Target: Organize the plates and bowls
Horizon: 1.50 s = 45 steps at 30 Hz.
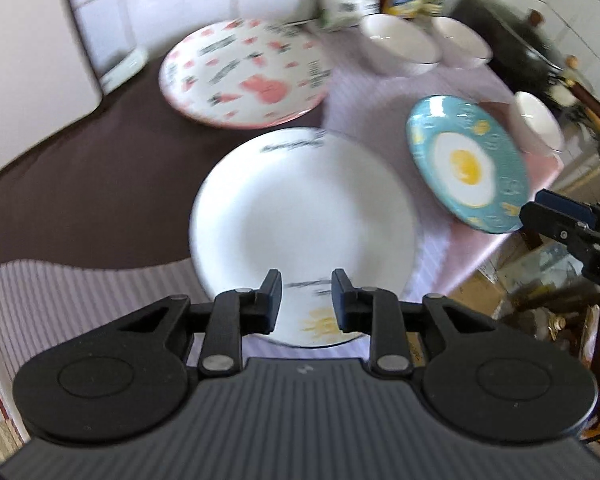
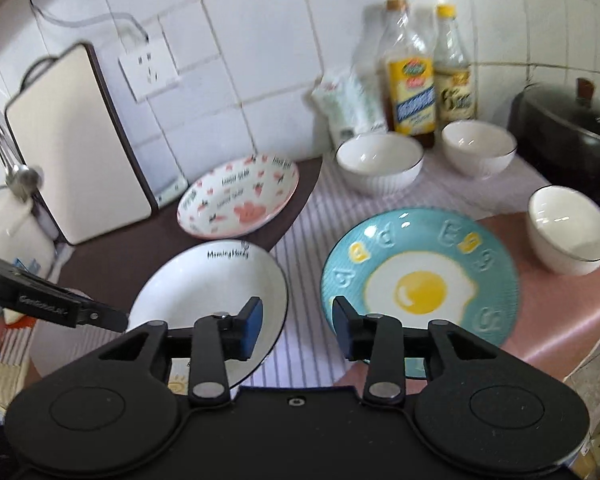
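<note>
A white plate point(image 1: 300, 216) with black lettering lies on the striped cloth. My left gripper point(image 1: 306, 284) hovers over its near rim, jaws open, nothing between them. To the right is a blue plate with a fried-egg picture point(image 2: 420, 280). My right gripper point(image 2: 296, 312) hangs open above the gap between these two plates and holds nothing. A pink-patterned plate point(image 2: 240, 196) rests further back on the brown mat. Three white bowls point(image 2: 380, 160) point(image 2: 478, 148) point(image 2: 568, 228) stand at the back and right. The left gripper point(image 2: 100, 316) shows at the left edge of the right wrist view.
A cutting board point(image 2: 80, 148) leans on the tiled wall at the left. Bottles point(image 2: 412, 80) and a carton point(image 2: 352, 108) stand behind the bowls. A black lidded pot point(image 2: 572, 132) sits at the far right. The counter edge drops off on the right.
</note>
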Each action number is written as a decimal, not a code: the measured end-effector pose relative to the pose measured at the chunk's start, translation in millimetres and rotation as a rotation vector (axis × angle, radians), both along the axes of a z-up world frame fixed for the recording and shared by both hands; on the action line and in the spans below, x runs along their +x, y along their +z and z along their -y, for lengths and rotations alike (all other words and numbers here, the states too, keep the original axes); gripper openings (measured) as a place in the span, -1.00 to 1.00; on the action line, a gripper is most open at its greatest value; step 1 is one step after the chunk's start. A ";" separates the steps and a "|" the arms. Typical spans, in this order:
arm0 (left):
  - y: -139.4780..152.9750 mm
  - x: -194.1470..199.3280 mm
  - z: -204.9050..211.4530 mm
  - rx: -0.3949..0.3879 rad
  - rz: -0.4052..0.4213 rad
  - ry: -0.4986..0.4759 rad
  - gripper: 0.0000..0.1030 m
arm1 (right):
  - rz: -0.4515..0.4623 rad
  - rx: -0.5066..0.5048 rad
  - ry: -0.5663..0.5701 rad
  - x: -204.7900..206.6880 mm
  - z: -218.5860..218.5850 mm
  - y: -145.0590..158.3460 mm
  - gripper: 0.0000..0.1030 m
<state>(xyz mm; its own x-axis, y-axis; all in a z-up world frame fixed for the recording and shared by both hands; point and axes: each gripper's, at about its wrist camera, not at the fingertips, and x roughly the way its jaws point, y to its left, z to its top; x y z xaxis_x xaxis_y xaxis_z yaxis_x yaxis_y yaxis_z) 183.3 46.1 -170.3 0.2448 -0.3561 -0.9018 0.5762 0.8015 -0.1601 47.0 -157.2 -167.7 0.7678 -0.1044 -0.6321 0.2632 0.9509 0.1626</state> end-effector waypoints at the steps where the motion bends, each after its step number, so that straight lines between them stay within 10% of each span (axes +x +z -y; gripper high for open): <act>1: 5.0 -4.6 8.0 -0.006 0.005 -0.018 -0.42 | 0.011 0.003 -0.004 -8.0 3.9 5.2 -0.09; 14: 30.7 -43.6 94.7 -0.046 0.110 -0.111 -0.03 | 0.070 0.018 -0.070 -62.1 63.2 21.4 0.24; 26: -14.1 -3.0 165.6 -0.042 0.129 -0.060 0.23 | 0.074 -0.045 0.004 -48.6 119.9 -25.3 0.30; 41: -75.0 32.6 197.8 0.051 0.088 -0.083 0.13 | -0.050 0.079 -0.018 -9.8 162.8 -74.4 0.10; 45: -78.8 36.8 205.9 0.096 0.095 -0.101 -0.32 | -0.082 0.117 -0.001 -3.2 166.7 -77.9 -0.26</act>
<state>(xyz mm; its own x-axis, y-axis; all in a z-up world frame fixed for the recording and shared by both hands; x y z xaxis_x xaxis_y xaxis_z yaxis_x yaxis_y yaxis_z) 220.1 -159.7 -249.1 0.2981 -0.2966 -0.9073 0.6638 0.7475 -0.0263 43.9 -324.0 -245.6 0.7129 -0.0268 -0.7007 0.2811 0.9264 0.2505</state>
